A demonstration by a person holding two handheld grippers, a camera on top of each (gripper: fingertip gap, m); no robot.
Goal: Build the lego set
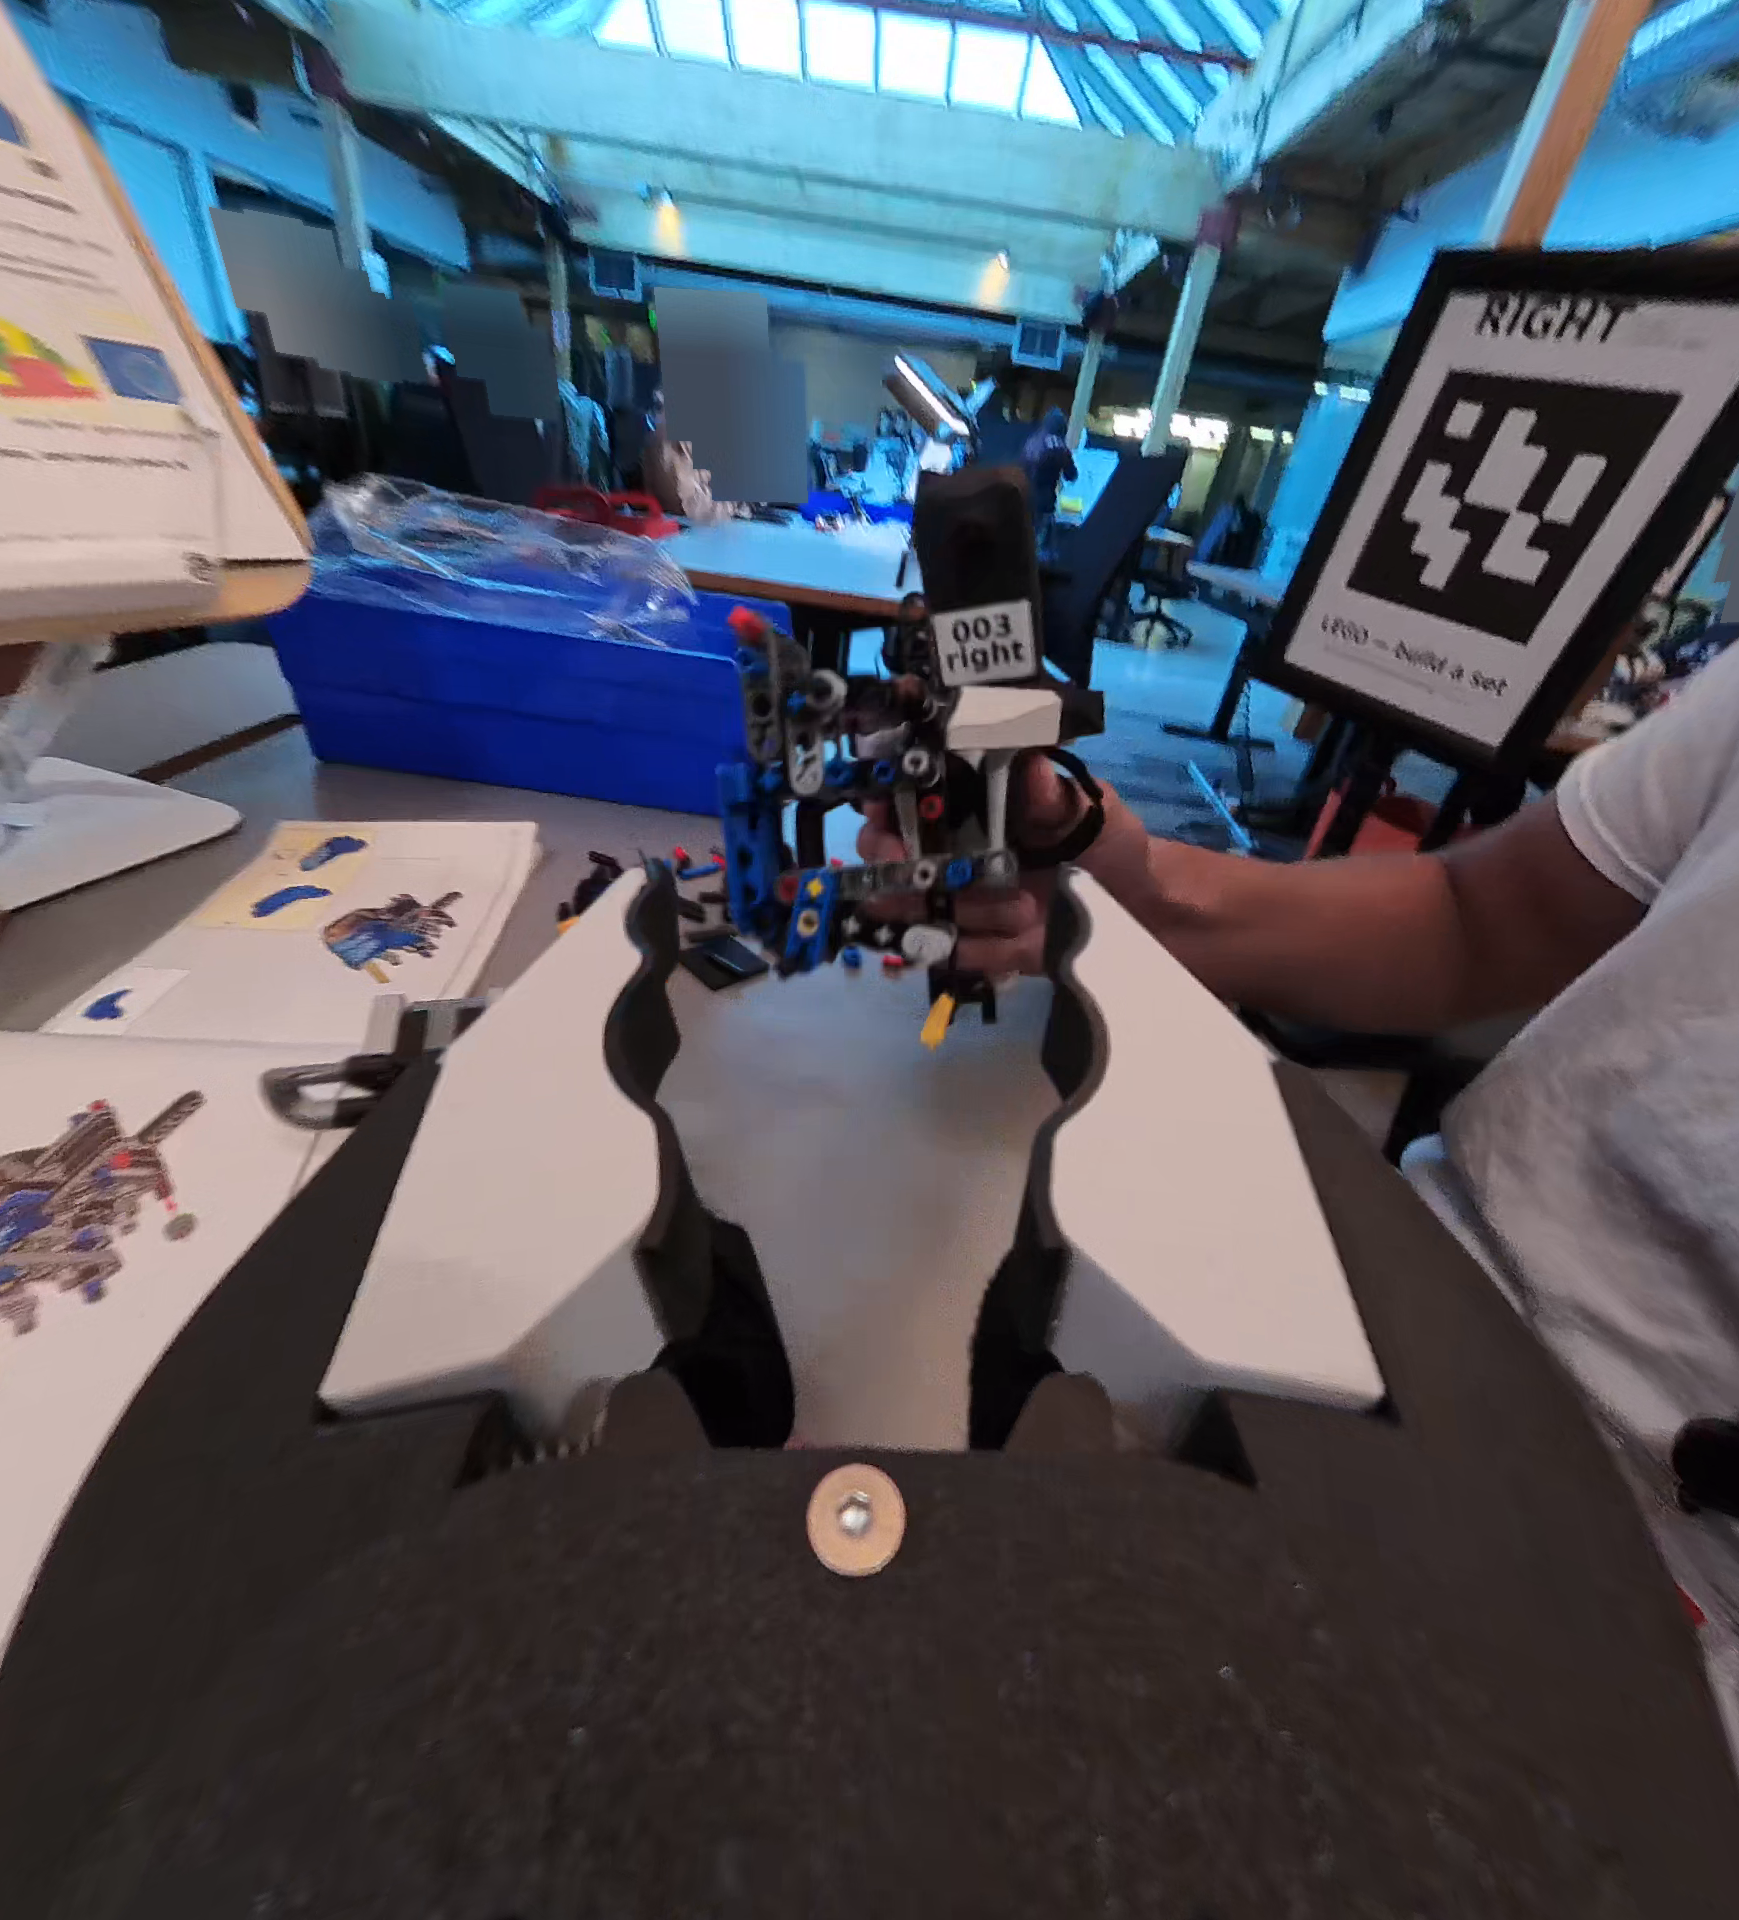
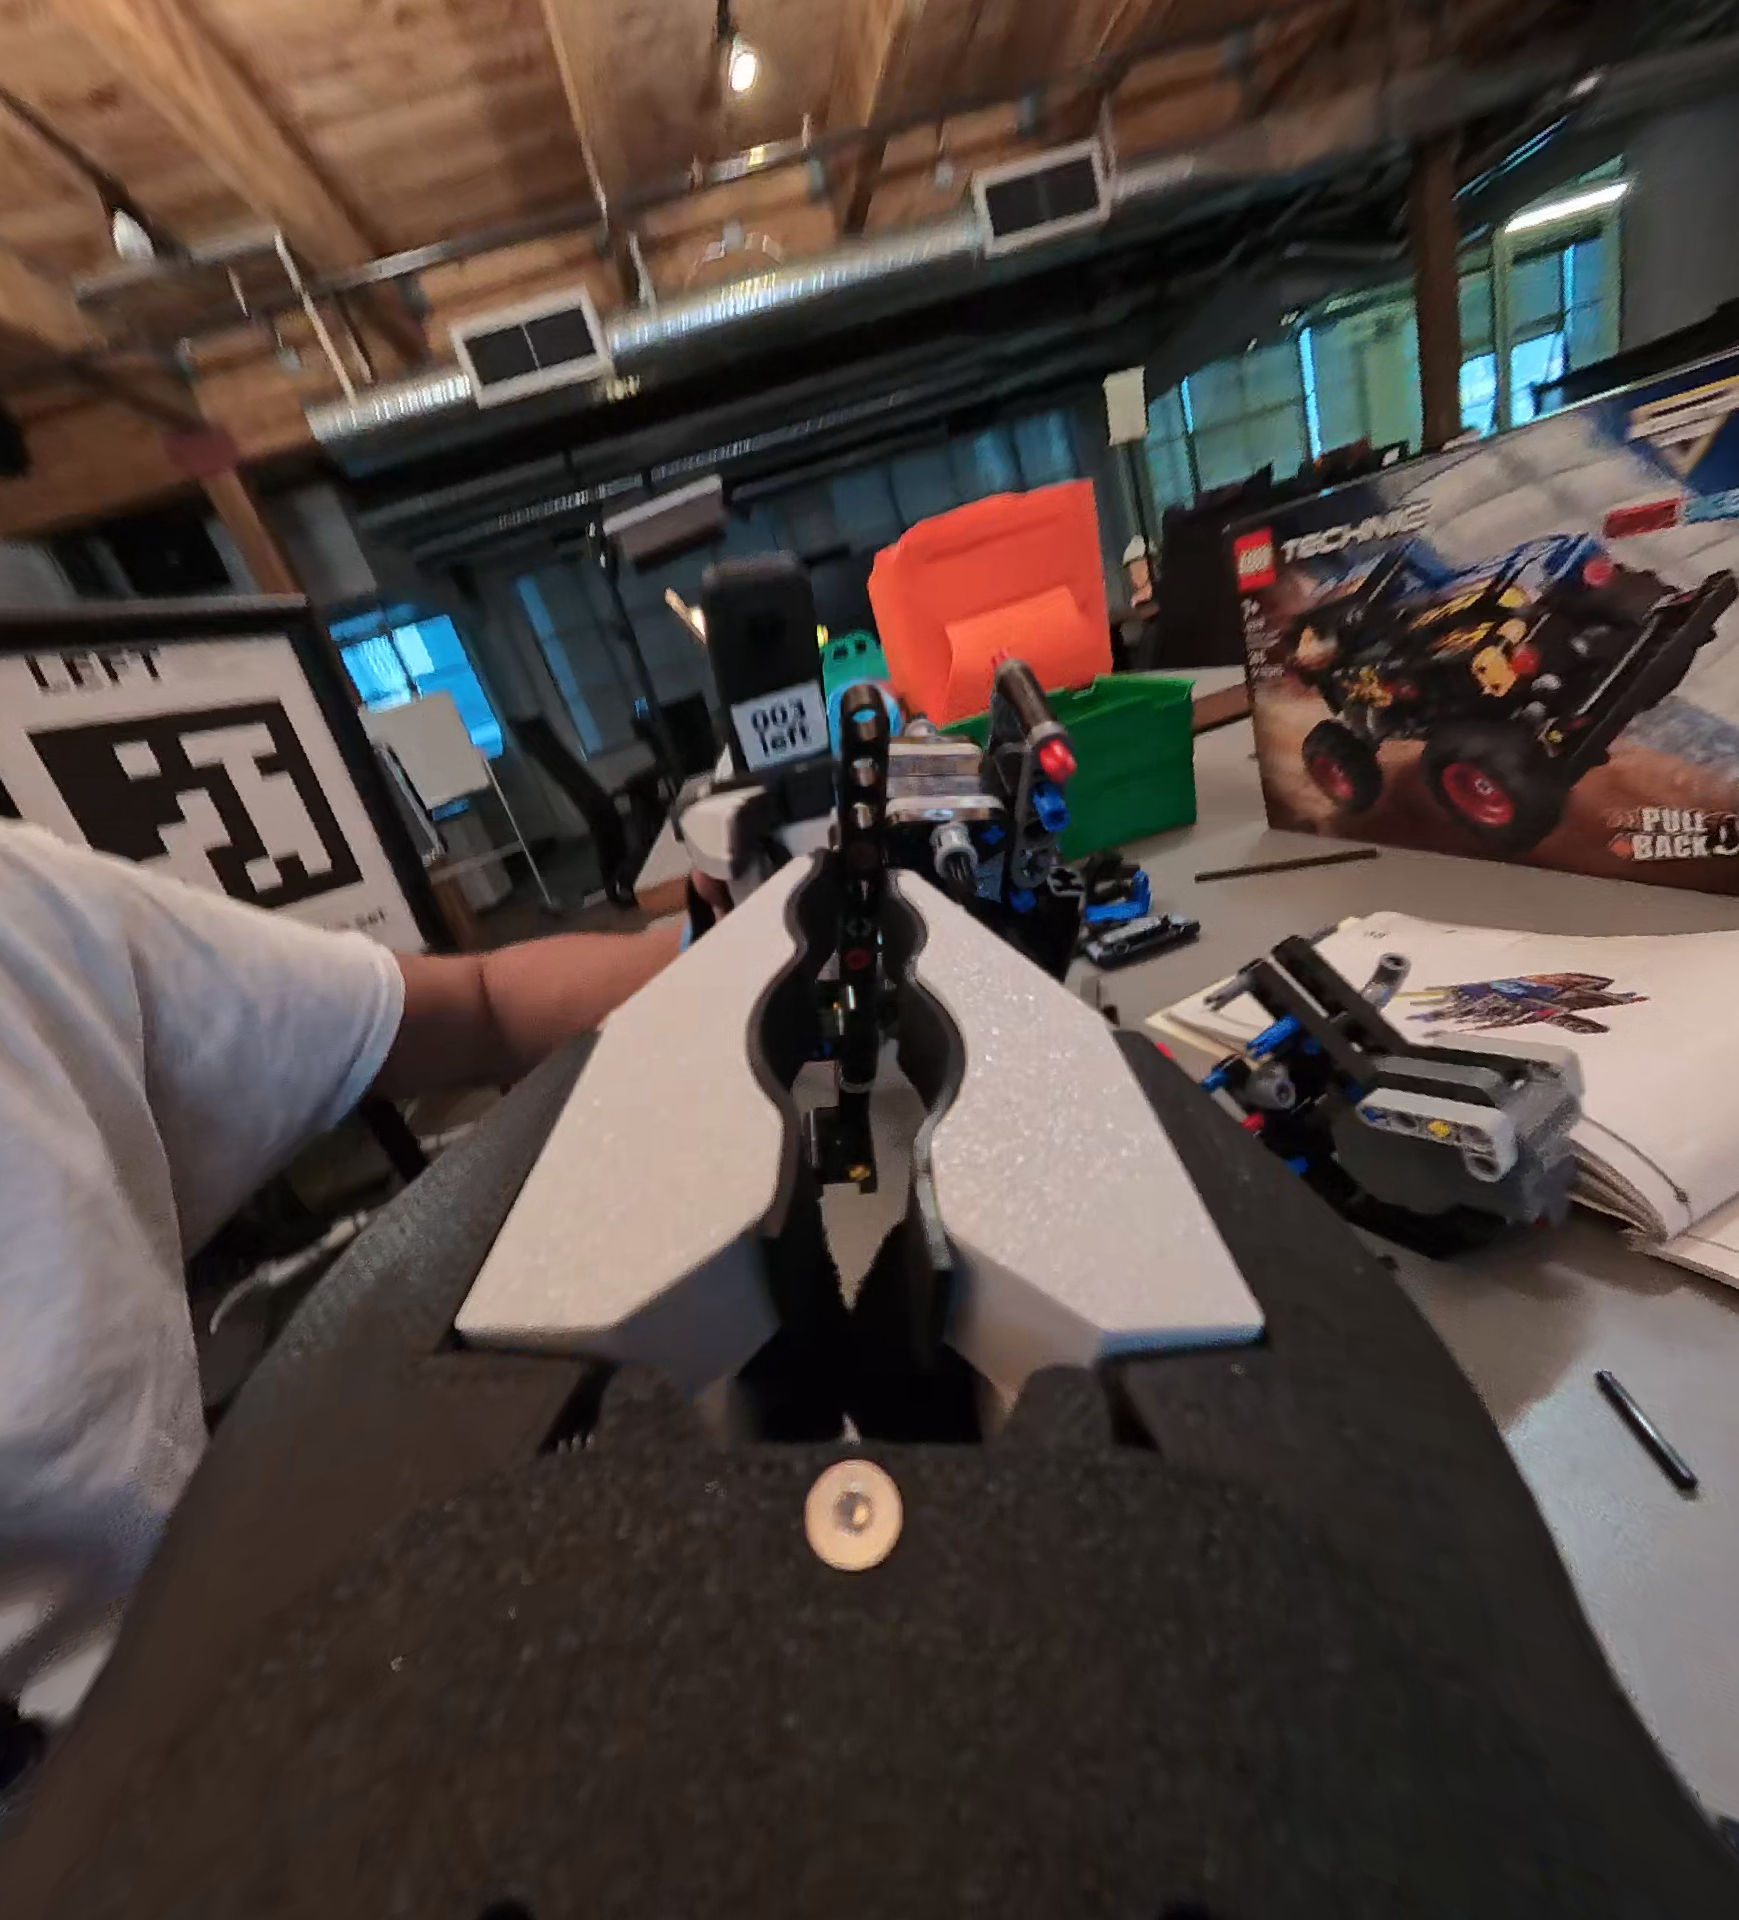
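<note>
Blue-black lego frame [image 1: 844,821], red pins, seemingly unfinished

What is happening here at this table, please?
A person is building a Lego vehicle with two handheld grippers. The right gripper is shut on a partly built black and blue Lego frame and holds it upright above the table. The left gripper is open and empty, pointed at that frame. A second grey and black subassembly rests against the open instruction booklet, with the set's box behind.
</note>
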